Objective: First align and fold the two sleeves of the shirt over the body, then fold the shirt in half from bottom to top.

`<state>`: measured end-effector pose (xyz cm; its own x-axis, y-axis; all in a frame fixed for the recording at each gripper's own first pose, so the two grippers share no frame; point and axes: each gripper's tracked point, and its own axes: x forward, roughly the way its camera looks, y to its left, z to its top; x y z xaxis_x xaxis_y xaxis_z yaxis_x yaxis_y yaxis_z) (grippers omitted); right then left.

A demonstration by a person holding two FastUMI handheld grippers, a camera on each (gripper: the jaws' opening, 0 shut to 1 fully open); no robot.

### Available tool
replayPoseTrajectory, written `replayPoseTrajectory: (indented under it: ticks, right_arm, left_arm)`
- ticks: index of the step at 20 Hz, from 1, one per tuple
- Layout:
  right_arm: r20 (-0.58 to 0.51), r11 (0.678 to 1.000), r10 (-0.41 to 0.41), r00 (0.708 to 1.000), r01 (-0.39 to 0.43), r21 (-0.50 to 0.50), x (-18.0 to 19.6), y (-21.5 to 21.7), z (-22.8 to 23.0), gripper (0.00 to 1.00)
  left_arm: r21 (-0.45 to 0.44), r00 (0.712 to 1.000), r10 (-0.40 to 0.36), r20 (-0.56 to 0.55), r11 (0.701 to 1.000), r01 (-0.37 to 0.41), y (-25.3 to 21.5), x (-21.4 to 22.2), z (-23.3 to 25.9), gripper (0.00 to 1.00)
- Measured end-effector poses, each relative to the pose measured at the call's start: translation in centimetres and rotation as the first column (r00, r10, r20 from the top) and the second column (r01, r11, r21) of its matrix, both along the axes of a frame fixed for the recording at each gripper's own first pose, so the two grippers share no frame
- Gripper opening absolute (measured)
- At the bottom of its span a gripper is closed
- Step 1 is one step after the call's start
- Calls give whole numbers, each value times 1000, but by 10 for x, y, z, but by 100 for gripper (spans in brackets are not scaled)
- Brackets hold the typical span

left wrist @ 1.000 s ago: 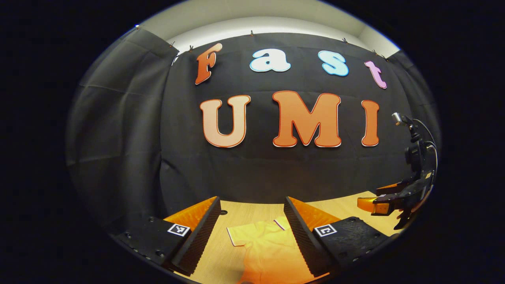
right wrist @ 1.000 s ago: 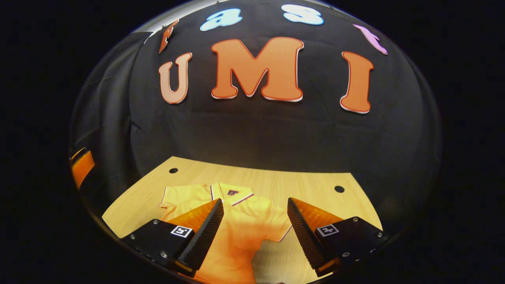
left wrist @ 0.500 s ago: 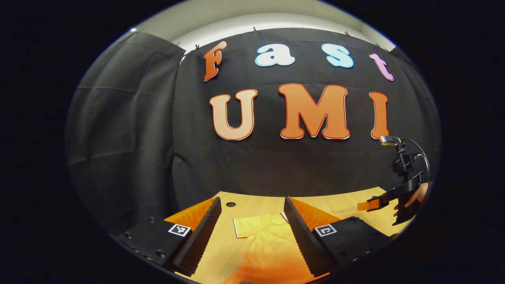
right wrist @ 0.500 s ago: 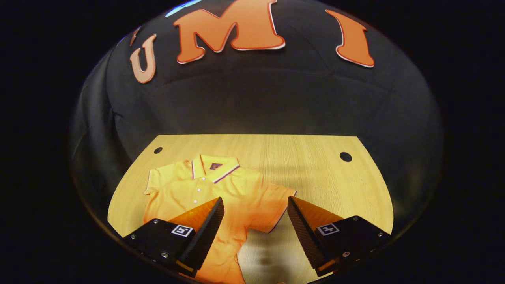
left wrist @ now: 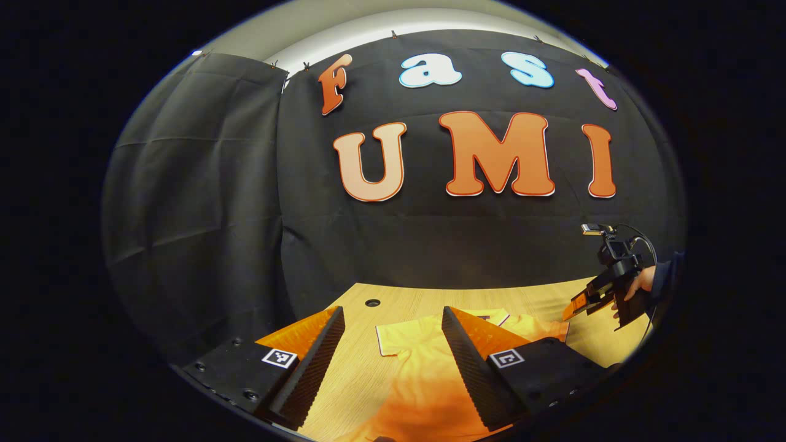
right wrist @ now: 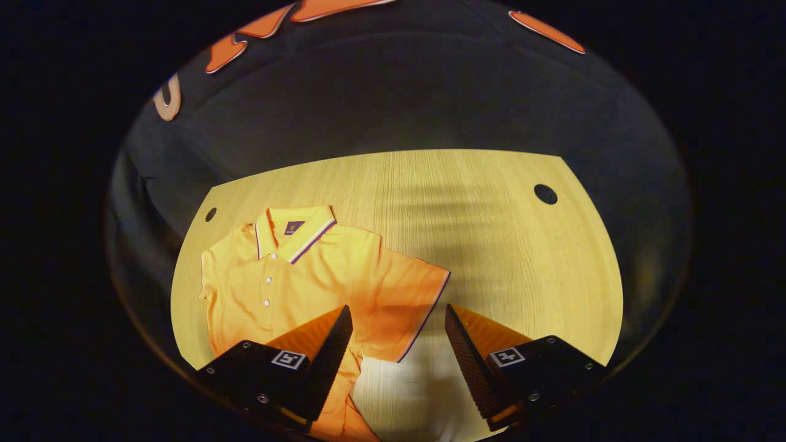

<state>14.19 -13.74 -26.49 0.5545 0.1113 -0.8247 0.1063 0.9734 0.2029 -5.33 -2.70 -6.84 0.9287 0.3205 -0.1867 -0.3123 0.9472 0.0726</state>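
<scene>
Nearest to me, my right tool hangs over the surface with its fingers spread wide and nothing between them. Just beyond its fingertips lies the right sleeve of the shirt, spread flat and reaching out to the right, its trimmed cuff pointing at the gap between my fingers. My left tool is likewise wide open and empty, held low over the shirt's near left part, with the left sleeve lying flat on the wood between its fingers but apart from them.

Farther off, the shirt's body lies face up, the button placket showing and the collar toward the far side, next to a small hole in the surface near the far left corner. In the left gripper view I can see my other tool at the right, held by a hand above the right sleeve.

As I judge it, nothing is folded yet: both sleeves lie outward and the hem is unfolded. Both sleeve folds and the bottom-to-top fold remain, and I seem about to take the right sleeve first.
</scene>
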Motion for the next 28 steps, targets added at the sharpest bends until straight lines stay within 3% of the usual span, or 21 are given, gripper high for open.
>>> replayPoseTrajectory:
  ticks: [2, 9, 12, 15, 17, 18, 19, 20, 21, 28]
  right_arm:
    - [-59, 999, -9, 998, 12, 42, 3, 1, -11, 87]
    - [-215, 1000, -17, 976, 22, 21, 9, -3, -65, 84]
    - [-228, 1000, -17, 974, 11, -28, 14, -4, -78, 82]
    - [-273, 997, -13, 962, -10, -82, 12, -4, -93, 74]
    - [-255, 995, 21, 967, -46, -93, 17, -1, -89, 64]
    - [-244, 995, 23, 969, -46, -88, 21, 0, -87, 43]
    - [-255, 998, 9, 967, -26, -65, 22, 1, -89, 36]
    - [-254, 999, 21, 967, -29, -31, 21, 4, -87, 10]
    - [-258, 999, 37, 965, -36, 9, 19, 10, -84, 9]
    - [-127, 993, 114, 985, -110, 42, 39, 39, -31, 9]
  left_arm:
    - [-44, 999, -16, -40, 999, 14, -8, 0, -15, 97]
    - [-104, 994, -10, -113, 995, -1, -9, 2, -41, 98]
    - [-105, 992, -11, -128, 995, -2, -8, 3, -46, 98]
    - [-109, 991, -7, -137, 994, -8, -5, 5, -49, 98]
    - [-115, 990, -6, -144, 993, -10, -3, 7, -53, 98]
    - [-122, 989, -6, -147, 993, -12, -2, 7, -56, 98]
    - [-127, 988, -8, -151, 992, -12, -1, 9, -56, 98]
    - [-126, 988, -6, -154, 992, -13, 0, 8, -56, 98]
    - [-124, 988, -5, -152, 992, -14, 1, 10, -55, 98]
    - [-143, 987, 2, -159, 989, -25, 8, 13, -61, 98]
